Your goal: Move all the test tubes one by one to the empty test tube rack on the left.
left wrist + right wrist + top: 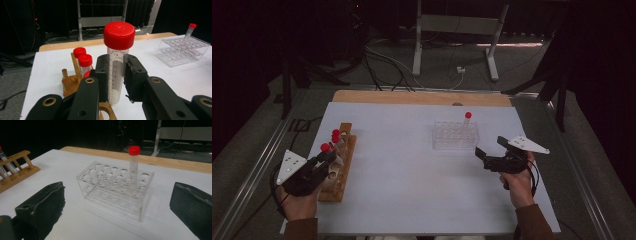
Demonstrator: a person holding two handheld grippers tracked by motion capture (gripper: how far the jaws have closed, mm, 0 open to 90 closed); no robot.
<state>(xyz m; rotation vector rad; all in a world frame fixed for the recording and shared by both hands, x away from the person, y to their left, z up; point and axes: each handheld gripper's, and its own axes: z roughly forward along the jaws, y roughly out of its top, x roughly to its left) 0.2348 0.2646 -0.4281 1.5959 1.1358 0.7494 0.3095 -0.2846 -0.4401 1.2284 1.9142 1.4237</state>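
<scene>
The left gripper (117, 75) clamps a red-capped tube (117, 60) between its fingers; the tube's long axis is vertical, cap up, above the wooden rack (340, 167) by the left edge of the tabletop (412, 190). The right gripper (493, 146), fingers spread wide and empty, hovers near the right edge, facing the clear rack (115, 187), which holds one upright capped tube (133, 165). Bare tabletop separates the racks.

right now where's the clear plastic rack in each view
High view: clear rack right of table centre, ahead of the right gripper.
Left gripper view: far right, upper part.
Right gripper view: centre, between the open jaws.
Shared landmark: the single red-capped tube standing in it.
</scene>
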